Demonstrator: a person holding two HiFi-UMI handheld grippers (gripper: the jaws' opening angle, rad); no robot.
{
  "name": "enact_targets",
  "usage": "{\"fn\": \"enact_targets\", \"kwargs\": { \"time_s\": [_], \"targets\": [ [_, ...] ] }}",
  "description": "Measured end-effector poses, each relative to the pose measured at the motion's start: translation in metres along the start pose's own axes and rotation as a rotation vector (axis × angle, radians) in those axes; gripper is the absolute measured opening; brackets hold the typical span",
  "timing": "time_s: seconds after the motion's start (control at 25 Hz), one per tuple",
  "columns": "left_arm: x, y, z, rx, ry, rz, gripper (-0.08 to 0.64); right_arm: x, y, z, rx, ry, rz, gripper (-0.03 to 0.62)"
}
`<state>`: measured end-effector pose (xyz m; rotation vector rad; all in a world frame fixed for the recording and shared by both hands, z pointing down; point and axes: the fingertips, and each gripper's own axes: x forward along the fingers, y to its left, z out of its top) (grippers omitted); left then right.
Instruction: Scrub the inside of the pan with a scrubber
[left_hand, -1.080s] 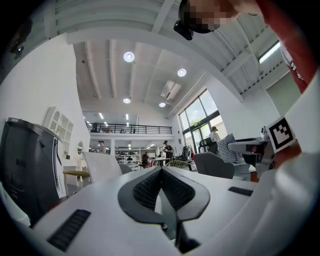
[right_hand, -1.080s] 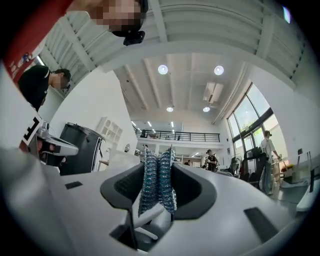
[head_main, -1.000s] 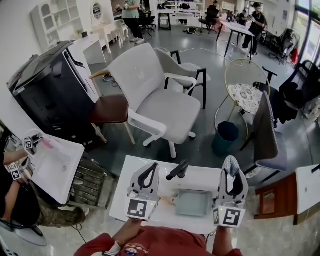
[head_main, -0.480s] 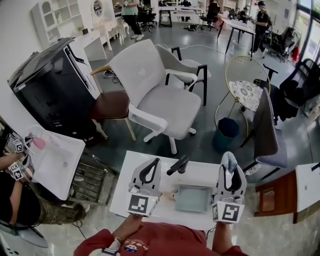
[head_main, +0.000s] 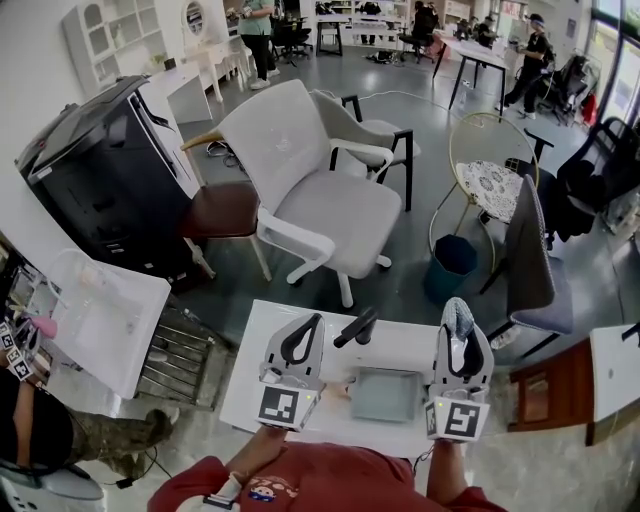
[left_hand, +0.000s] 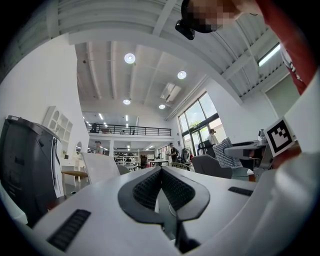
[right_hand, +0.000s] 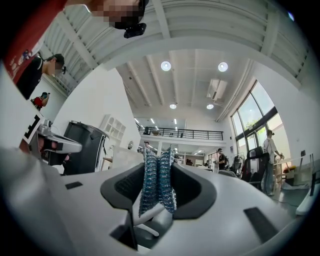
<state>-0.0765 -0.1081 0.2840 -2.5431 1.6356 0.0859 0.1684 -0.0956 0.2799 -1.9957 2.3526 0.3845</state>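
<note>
- One pan (head_main: 385, 400) on the white counter (head_main: 262, 340), between the two tongs. Its near corners are hidden behind them, and its inside is hard to read.
- One blue scrubber (right_hand: 158, 182), clamped in right tongs (head_main: 458, 315), at counter's right edge.
- Left tongs (head_main: 310, 325) clenched on nothing, just beside pan handle (head_main: 356, 328).

Blue-silver scrubber (right_hand: 157, 180), grey pan (head_main: 385, 397), white table (head_main: 400, 348).
</note>
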Motion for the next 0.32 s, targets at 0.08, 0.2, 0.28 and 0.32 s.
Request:
{"fn": "enact_targets", "kwargs": {
  "time_s": [0.08,0.2,0.28,0.32],
  "targets": [
    [-0.0019,-0.0010,-0.0043,-0.010,0.034,-0.002,0.014,-0.0005,0.0008,0.0000,-0.002,0.001,0.002,0.176],
    [-0.0015,0.0005,-0.0004,-0.002,-0.011,0.002,0.014,-0.0012,0.0029,-0.0007,-0.008,0.004,0.004,0.176],
    [-0.0018,0.0005,-0.0002,-0.003,-0.008,-0.001,0.014,-0.0015,0.0038,-0.0003,-0.010,0.004,0.004,0.176],
    [-0.0020,0.0005,-0.0005,-0.004,-0.005,-0.002,0.014,-0.0016,0.0041,-0.0001,-0.011,0.004,0.003,0.176]
  ]
}}
